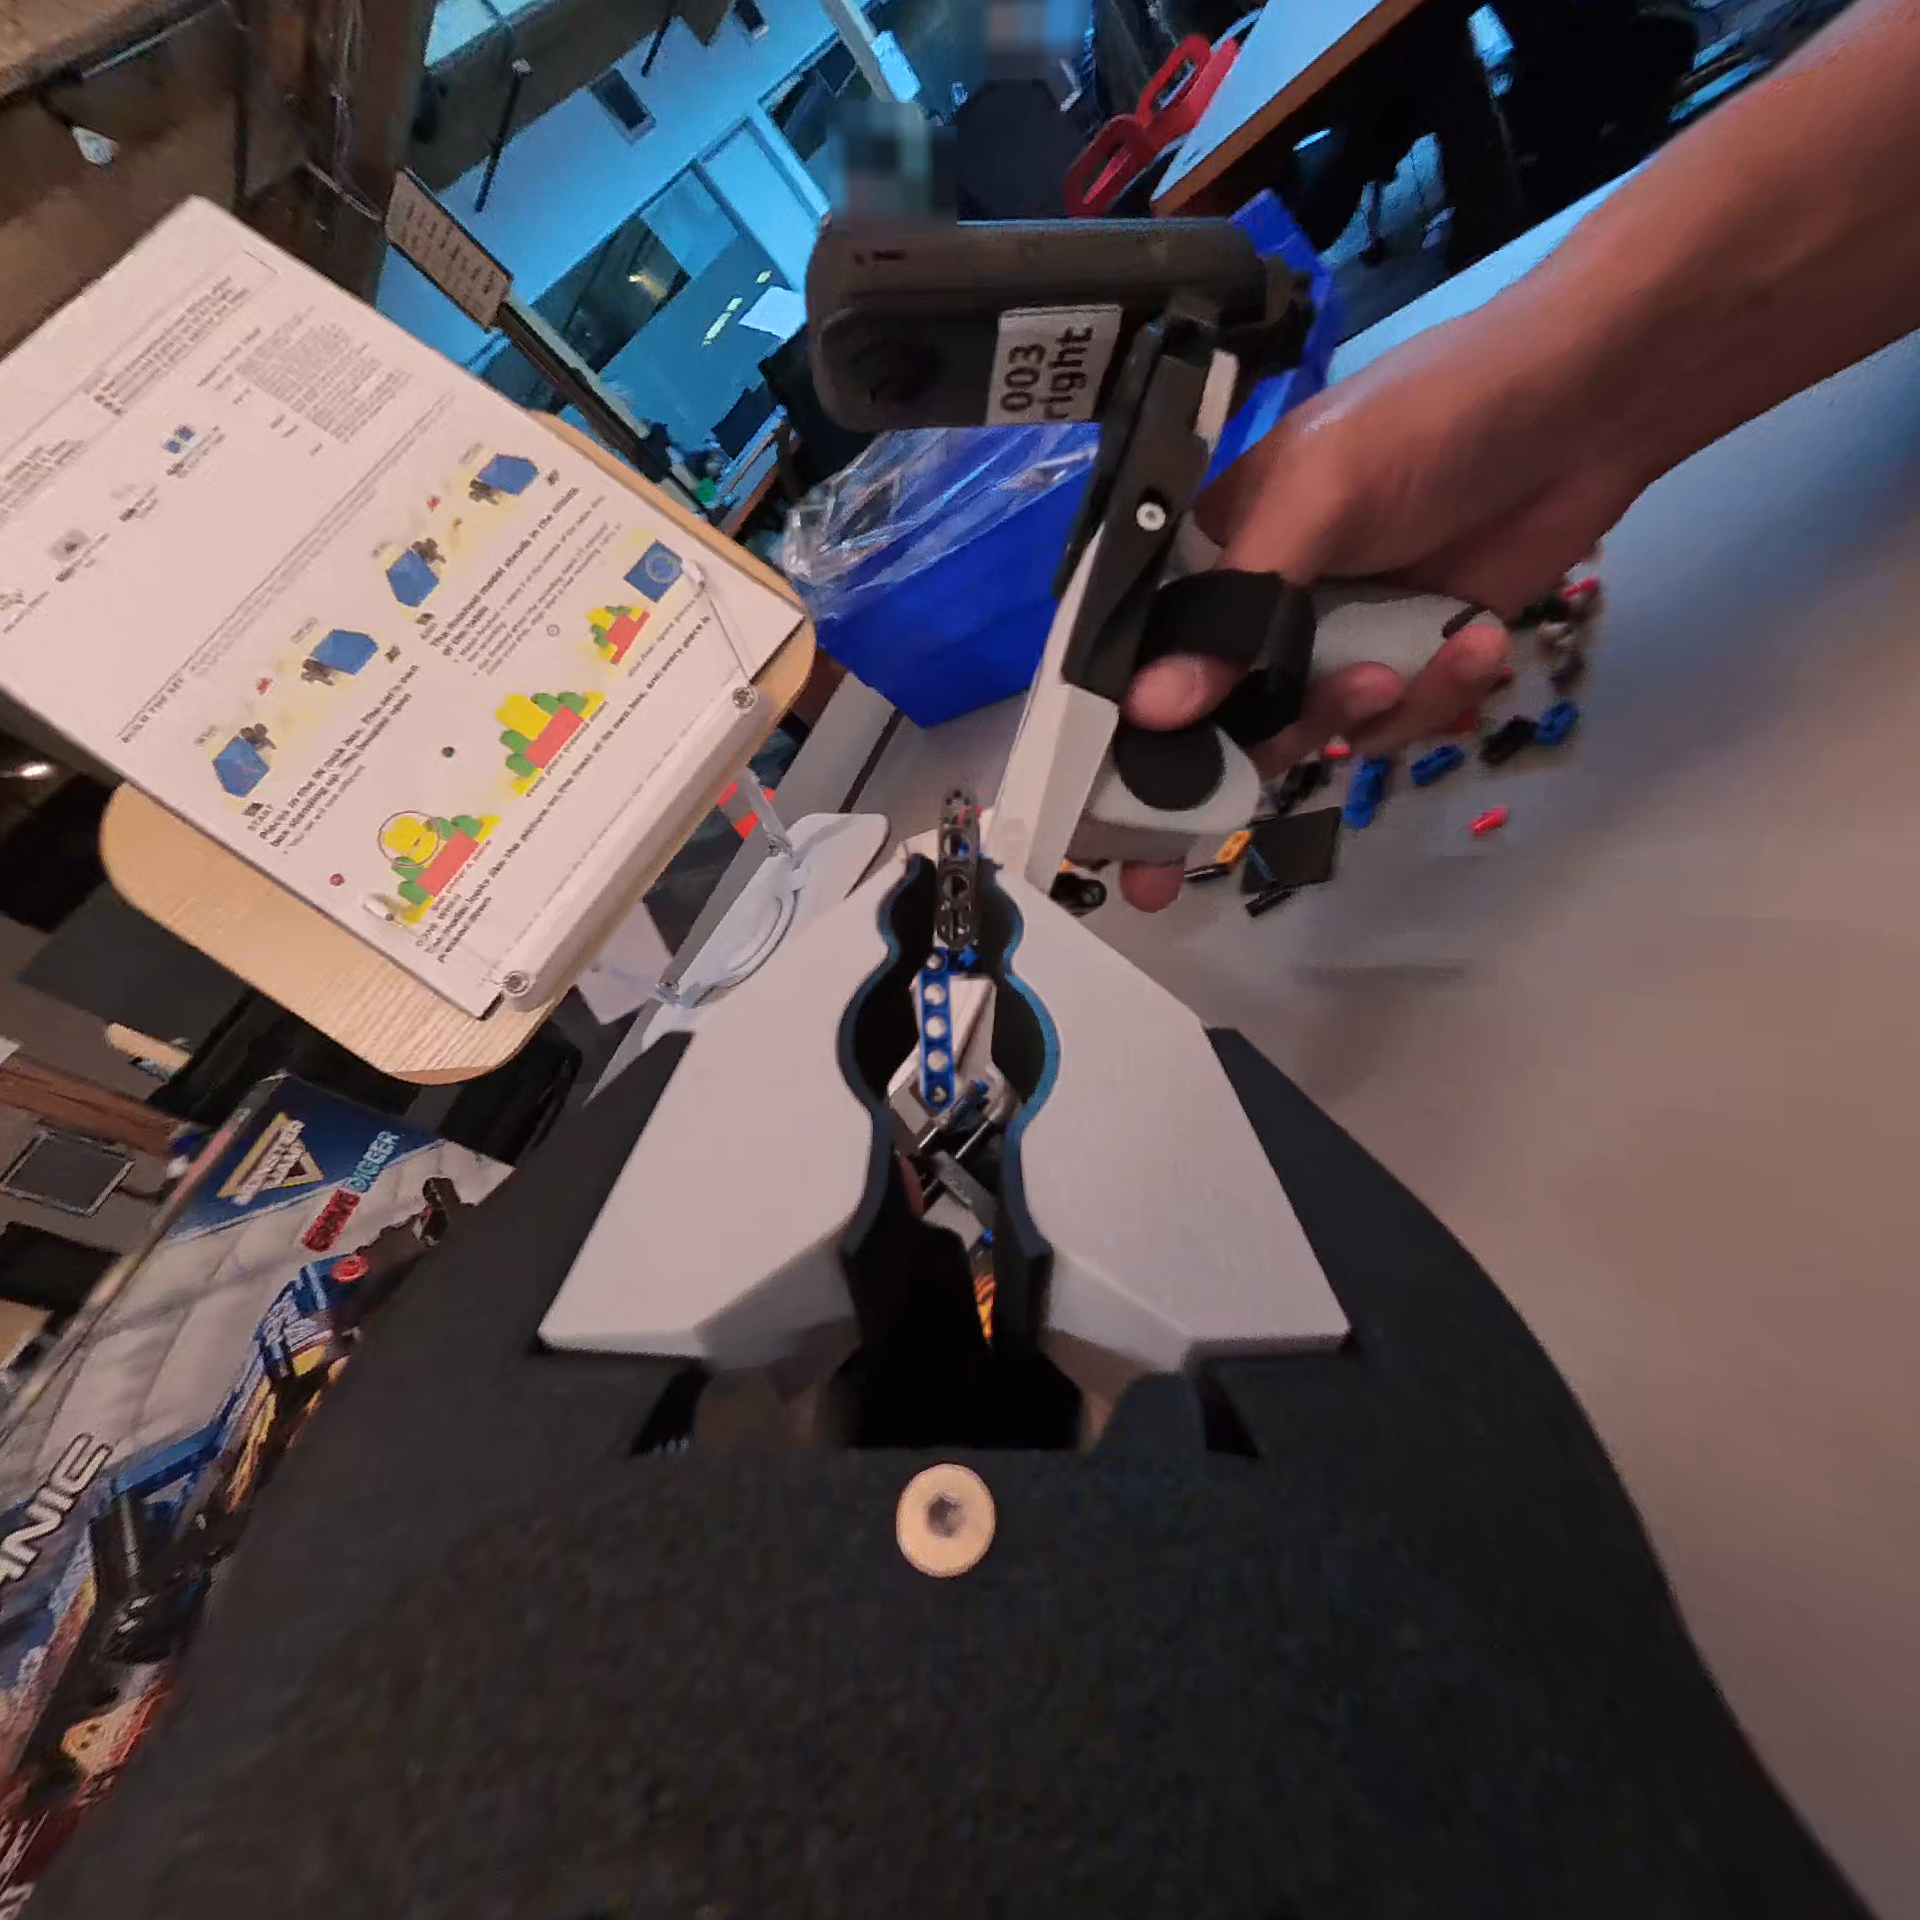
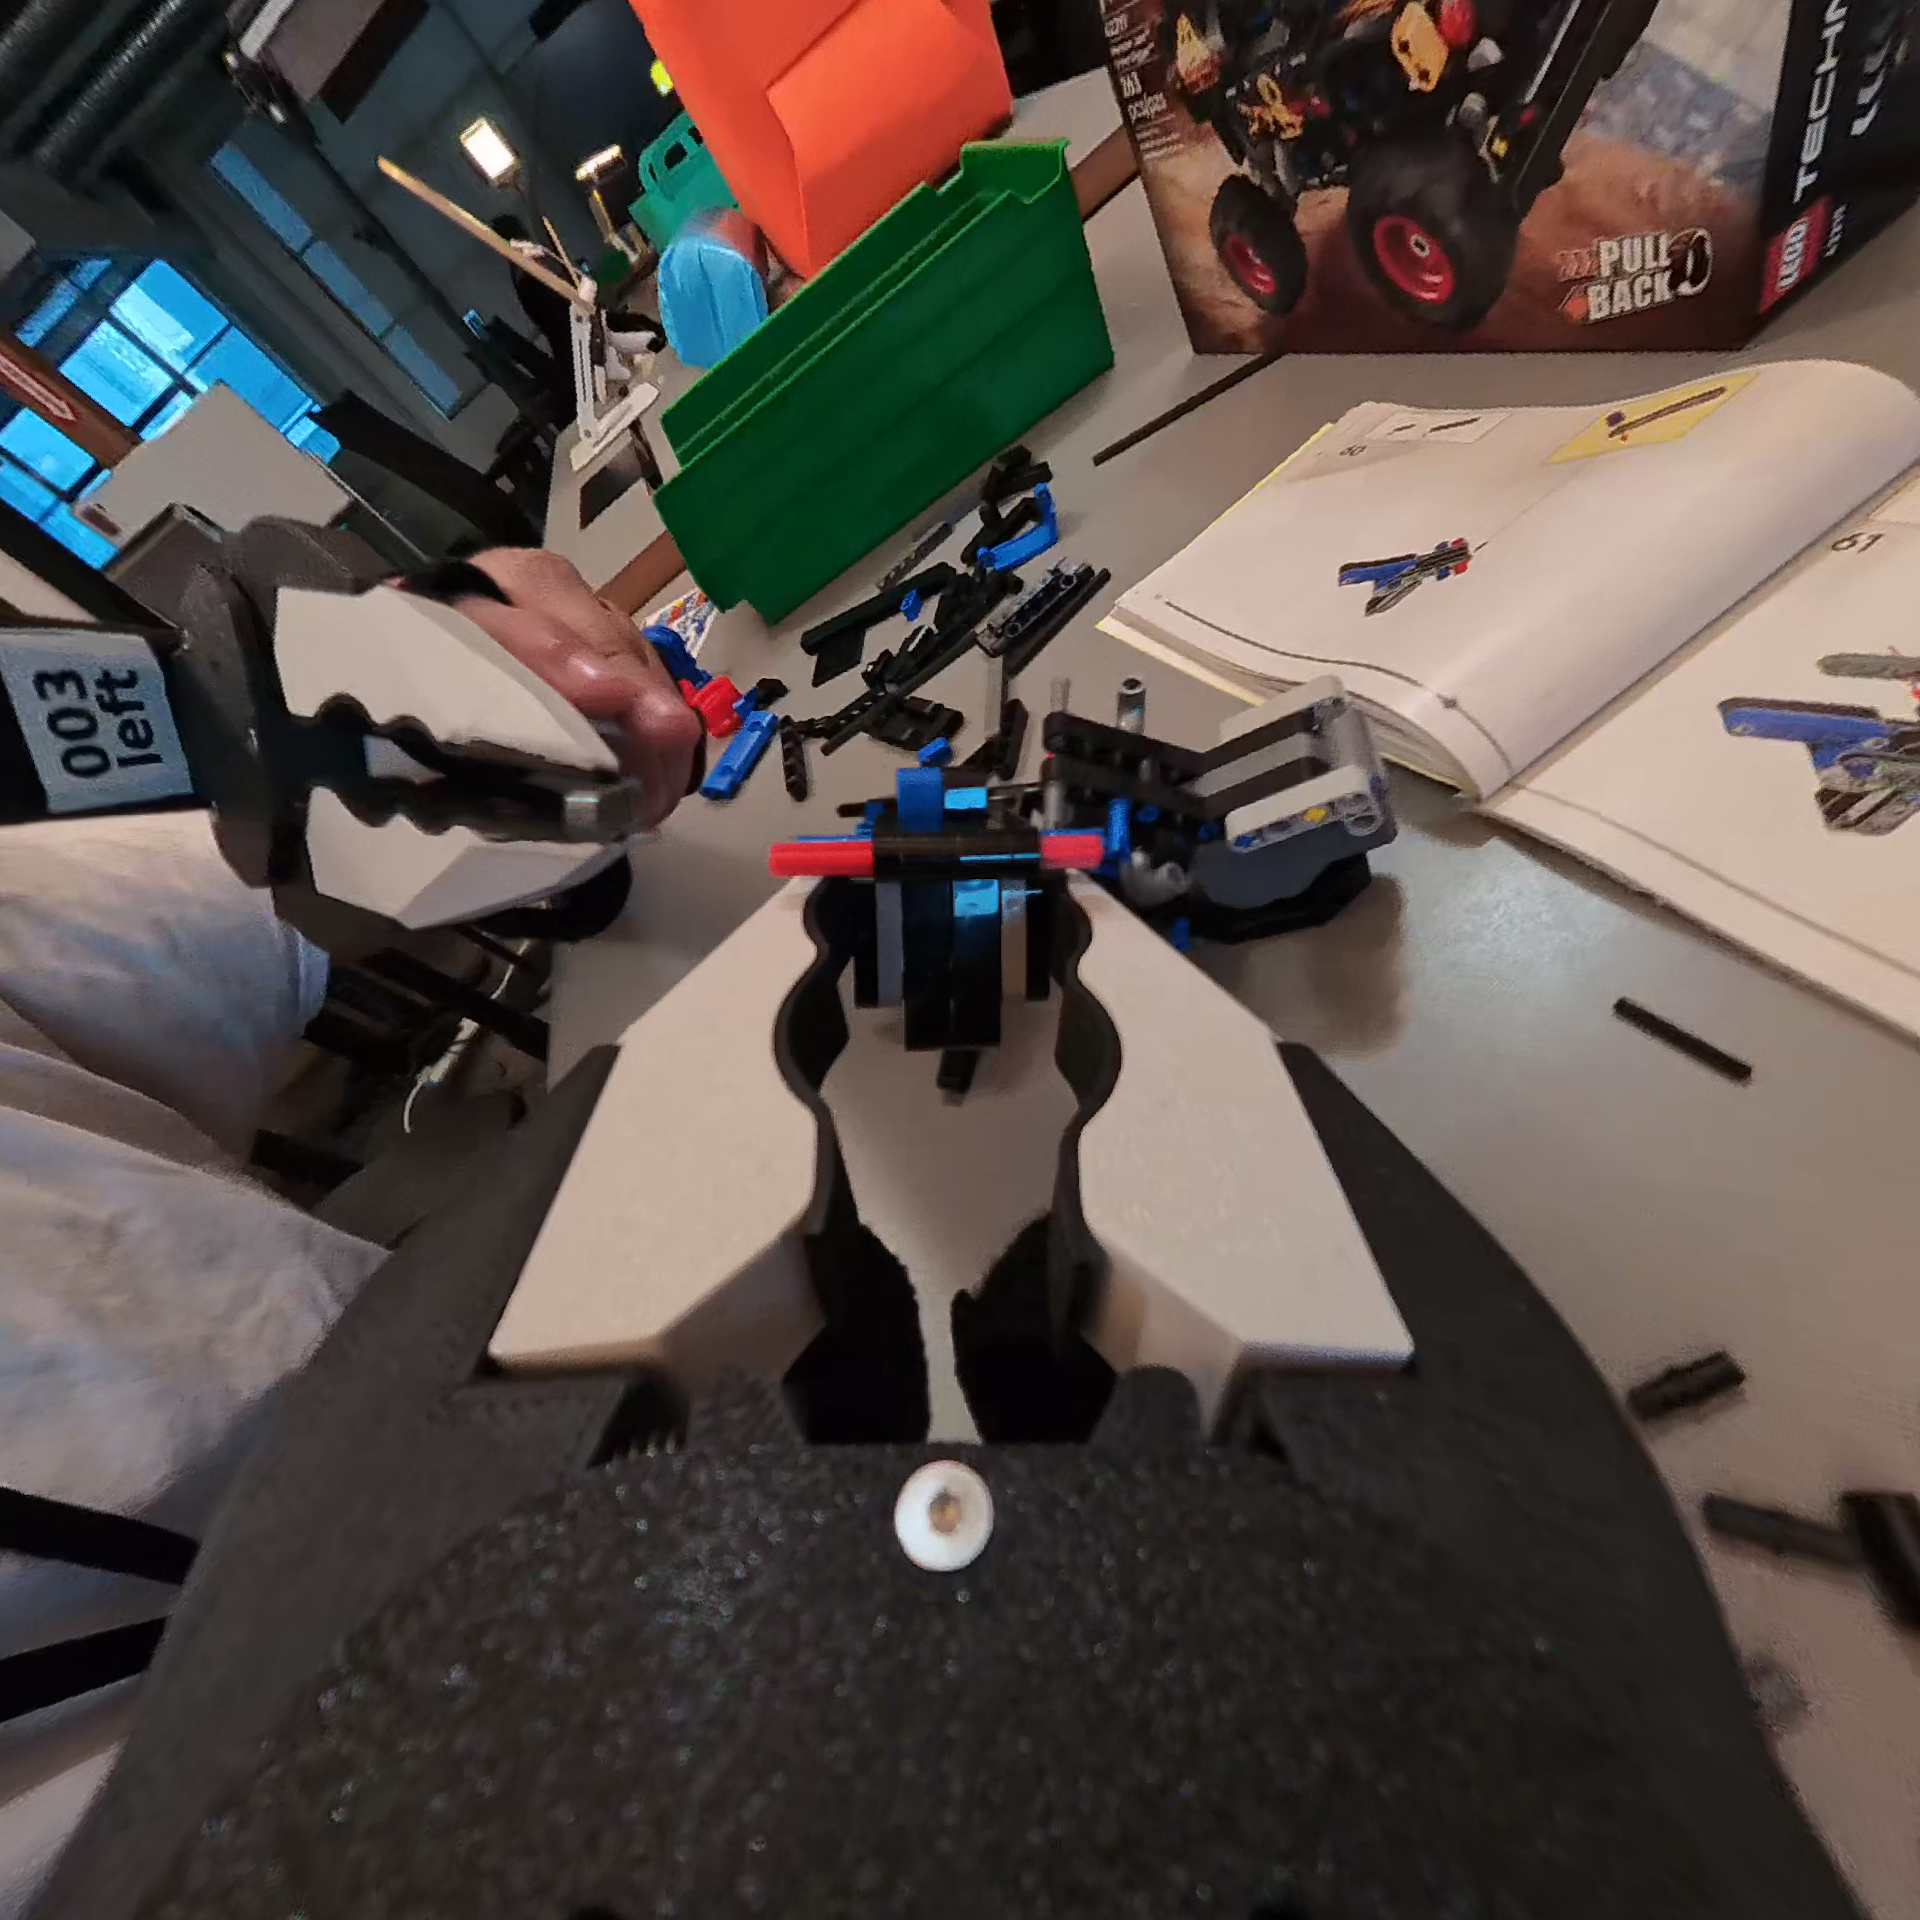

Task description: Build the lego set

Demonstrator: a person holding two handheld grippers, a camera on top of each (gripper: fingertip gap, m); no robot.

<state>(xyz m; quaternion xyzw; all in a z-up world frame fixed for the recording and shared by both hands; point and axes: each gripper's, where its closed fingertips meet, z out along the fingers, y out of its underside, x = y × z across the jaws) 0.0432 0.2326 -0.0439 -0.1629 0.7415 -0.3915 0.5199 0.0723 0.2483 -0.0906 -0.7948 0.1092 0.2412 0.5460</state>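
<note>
Left gripper: the left gripper [image 1: 951, 914] is clenched on a thin assembly of a blue beam [image 1: 938, 1023] joined to a black beam [image 1: 958, 868], lifted clear of the table. In the right wrist view it [image 2: 603, 805] sits at the left, its fingers nearly together around something grey.

Right gripper: the right gripper [image 2: 940, 914] is grasping a small black and blue sub-assembly [image 2: 940, 883] crossed by a red axle [image 2: 821, 858], raised just above the table.

Main model: a partly built chassis [image 2: 1226, 821] of grey, black and blue parts stands on the table just beyond the right gripper, not touching it.

Progress: my judgement is mid-build. The instruction booklet [image 2: 1558, 582] lies open deep into its pages at the right, yet a heap of loose pieces [image 2: 935, 623] lies unused farther off, and no wheels are fitted.

What is left: joining the two held parts, or fixing them to the chassis, and then using up the loose pieces.

Surface: a pale grey table [image 2: 1507, 1143] with a few stray black pins at the near right.

Room: a green bin [image 2: 894, 416] and the set's box [image 2: 1455, 166] stand at the far side; a printed sheet on a stand [image 1: 343, 582] and a blue bin lined with plastic [image 1: 935, 582] show in the left wrist view. Behind them is an office-like workspace with windows.
</note>
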